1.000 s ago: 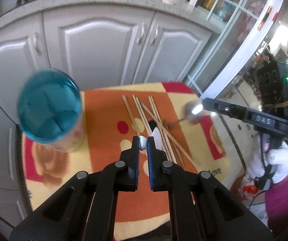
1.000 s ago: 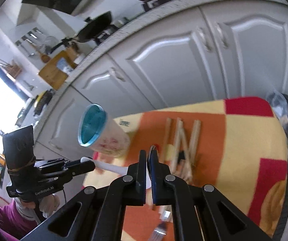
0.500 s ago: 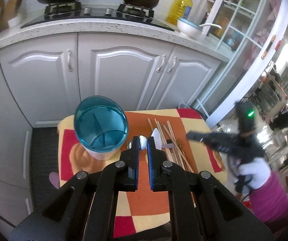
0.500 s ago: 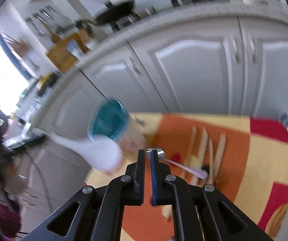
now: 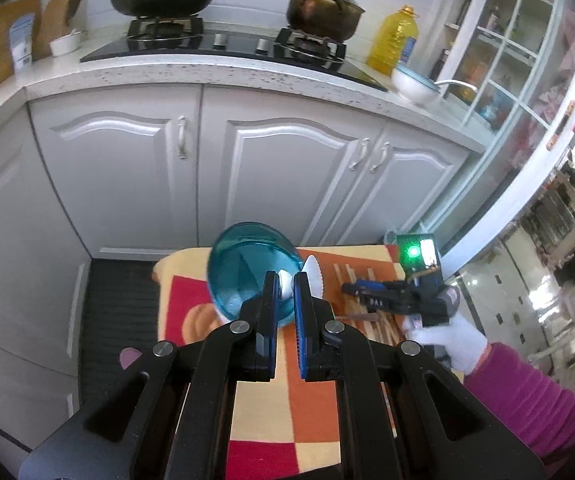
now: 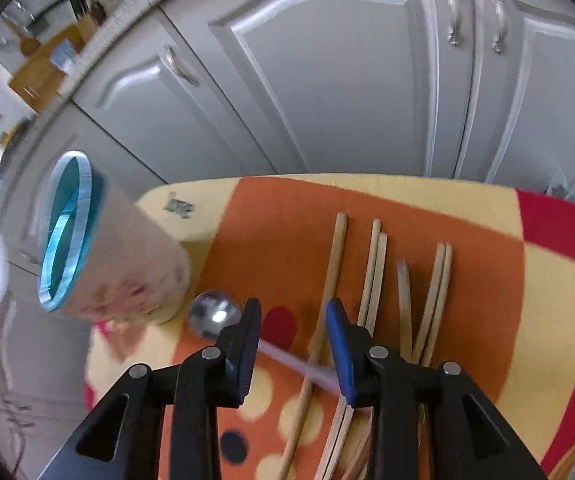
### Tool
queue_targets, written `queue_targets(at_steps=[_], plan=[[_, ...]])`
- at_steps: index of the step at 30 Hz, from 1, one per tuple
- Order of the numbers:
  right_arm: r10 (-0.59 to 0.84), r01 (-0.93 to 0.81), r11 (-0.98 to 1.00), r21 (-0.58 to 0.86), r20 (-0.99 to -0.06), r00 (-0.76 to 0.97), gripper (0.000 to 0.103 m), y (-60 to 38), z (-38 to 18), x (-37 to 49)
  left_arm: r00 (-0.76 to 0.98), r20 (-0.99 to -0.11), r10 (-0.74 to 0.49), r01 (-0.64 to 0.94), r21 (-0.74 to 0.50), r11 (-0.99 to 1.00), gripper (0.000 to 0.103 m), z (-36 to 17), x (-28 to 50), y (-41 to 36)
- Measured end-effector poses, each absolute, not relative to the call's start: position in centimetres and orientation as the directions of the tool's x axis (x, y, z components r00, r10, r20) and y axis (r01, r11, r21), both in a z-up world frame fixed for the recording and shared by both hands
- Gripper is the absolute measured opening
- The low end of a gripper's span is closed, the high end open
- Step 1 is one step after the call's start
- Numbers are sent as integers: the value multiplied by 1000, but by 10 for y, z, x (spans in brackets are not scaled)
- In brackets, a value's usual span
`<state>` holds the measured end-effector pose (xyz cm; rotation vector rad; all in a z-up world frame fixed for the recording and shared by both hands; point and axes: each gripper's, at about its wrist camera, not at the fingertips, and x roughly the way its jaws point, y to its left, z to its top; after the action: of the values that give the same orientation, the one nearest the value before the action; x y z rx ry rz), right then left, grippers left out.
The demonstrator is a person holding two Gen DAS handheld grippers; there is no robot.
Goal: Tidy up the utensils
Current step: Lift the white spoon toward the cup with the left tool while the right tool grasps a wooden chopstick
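While the left gripper clamps the white spoon at frame centre over the blue-rimmed holder, the right gripper has just been opening, pads clear of the metal spoon crossing between them; the white spoon could miss a compartment, and the metal spoon might roll onto the chopsticks.

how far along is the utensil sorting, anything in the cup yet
Nothing visibly in the teal-rimmed cup yet. In hand: the left gripper is shut on a white spoon right at the cup's rim. The right gripper has just been opening over the metal spoon lying on the cloth, its pads not pressing it. Left: that spoon and the chopsticks.
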<state>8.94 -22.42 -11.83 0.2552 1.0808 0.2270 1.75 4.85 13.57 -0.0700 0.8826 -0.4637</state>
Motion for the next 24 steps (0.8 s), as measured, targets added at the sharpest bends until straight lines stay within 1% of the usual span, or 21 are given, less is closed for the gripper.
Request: queue_targets(at_steps=[5,6,7,8,9,11,14,17,24], plan=[[203,-23,977,212,-889,411,31,-222,-135,124,546,-748,-378,330,-223,917,6,127,27,56],[205,-27,977,212,-892,403,27,-221,-138,127,548,-749,-372,324,-220,920,6,126,28,57],[209,-41,977,210,-897,391,17,-219,-144,131,553,-751,-361,316,-212,925,6,125,31,58],[190,-53,981,185,-898,397,10,-216,-145,132,558,-752,-351,311,-203,929,6,124,32,59],[178,-65,984,166,-895,409,10,-215,-143,131,562,-753,-341,307,-193,932,6,123,33,58],[205,-74,979,192,-889,410,9,-219,-139,127,571,-756,-319,301,-169,938,6,121,36,57],[260,-79,964,253,-844,469,8,-231,-110,111,587,-761,-276,295,-116,948,6,117,39,54],[324,-112,942,317,-771,547,7,-244,-65,90,587,-771,-247,289,-85,954,6,111,43,53],[394,-215,913,348,-610,687,7,-243,43,53,563,-803,-196,283,-36,959,6,96,53,48]])
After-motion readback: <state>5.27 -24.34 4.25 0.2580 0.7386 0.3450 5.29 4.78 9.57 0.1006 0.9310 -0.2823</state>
